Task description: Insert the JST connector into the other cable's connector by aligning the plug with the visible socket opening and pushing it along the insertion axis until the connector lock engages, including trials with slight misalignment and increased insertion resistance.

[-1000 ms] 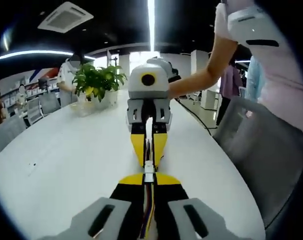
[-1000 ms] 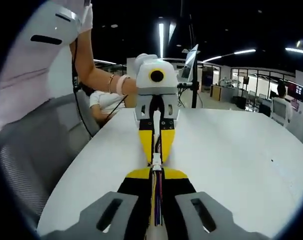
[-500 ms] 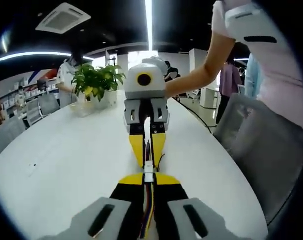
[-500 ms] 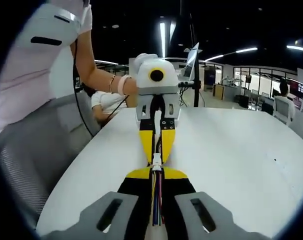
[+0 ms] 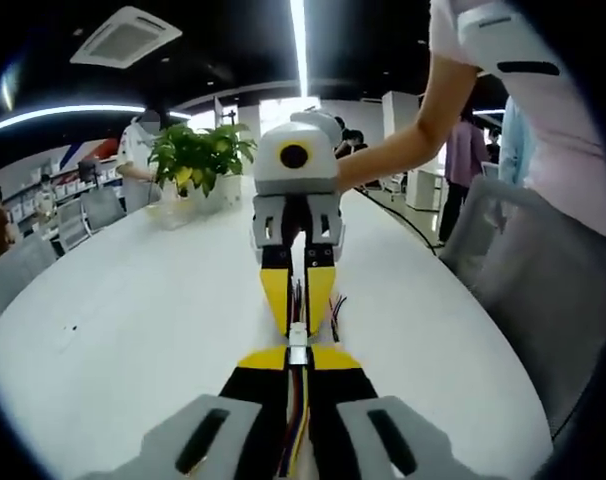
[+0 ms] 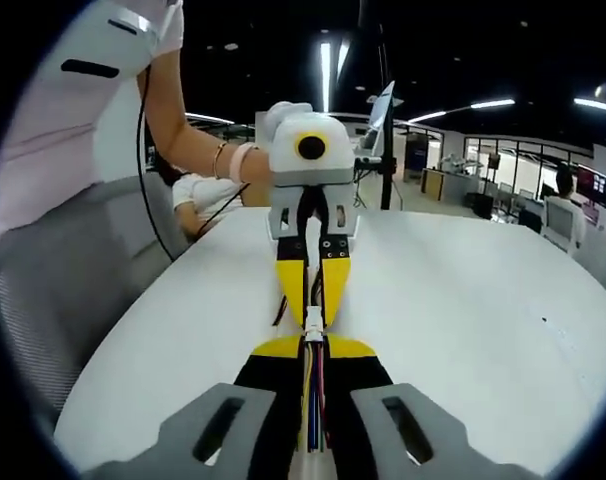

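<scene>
In the left gripper view my left gripper (image 5: 298, 356) rises from the bottom, jaws shut on a bundle of coloured wires (image 5: 295, 415) that ends in a small white JST connector (image 5: 298, 336). Facing it tip to tip is my right gripper (image 5: 298, 322), its yellow fingers (image 5: 278, 292) closed on the other cable. In the right gripper view the right gripper (image 6: 313, 348) is shut on coloured wires (image 6: 313, 405), with the white connector (image 6: 313, 322) at its tips. The left gripper (image 6: 313, 312) meets it head-on. The two connector halves touch in line; I cannot tell whether they are locked.
All this happens over a long white table (image 5: 133, 320). A potted plant (image 5: 198, 165) stands at its far end. Grey chairs (image 5: 543, 290) (image 6: 63, 300) line the person's side. The person's arm (image 5: 413, 140) reaches to the right gripper. A stand (image 6: 388, 150) rises beyond the table.
The grippers stay tip to tip. Loose wire strands now hang out beside the opposite gripper's fingers in both views. The views have shifted slightly.
</scene>
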